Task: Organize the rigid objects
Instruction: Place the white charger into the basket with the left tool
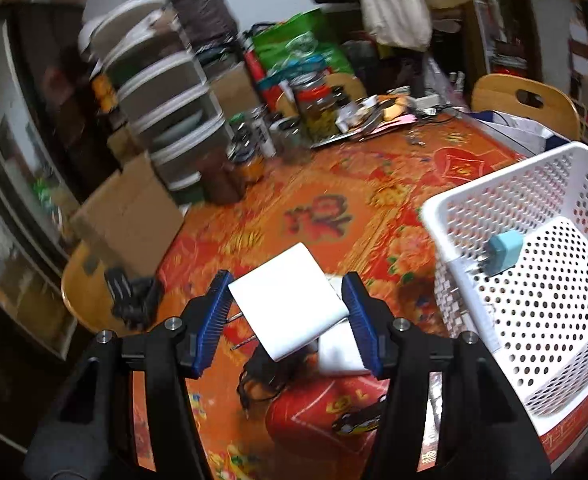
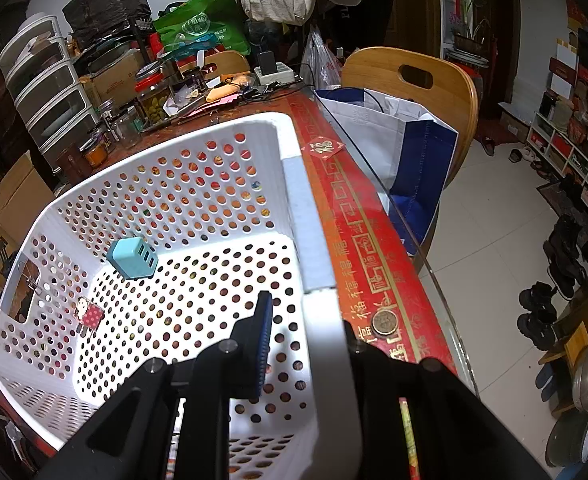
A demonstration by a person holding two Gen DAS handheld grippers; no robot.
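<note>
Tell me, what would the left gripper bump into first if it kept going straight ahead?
Probably the red patterned tablecloth. The left gripper, holding a white box, points down past it; depth is unclear.

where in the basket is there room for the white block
The basket floor is bare in the middle and toward the right wall, past the blue charger and the dotted charger at its left. The right tool clamps the near rim. The table's far end is crowded with jars.

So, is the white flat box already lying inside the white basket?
No, the white flat box is held between the blue pads of the left tool above the table, outside the white basket.
</note>
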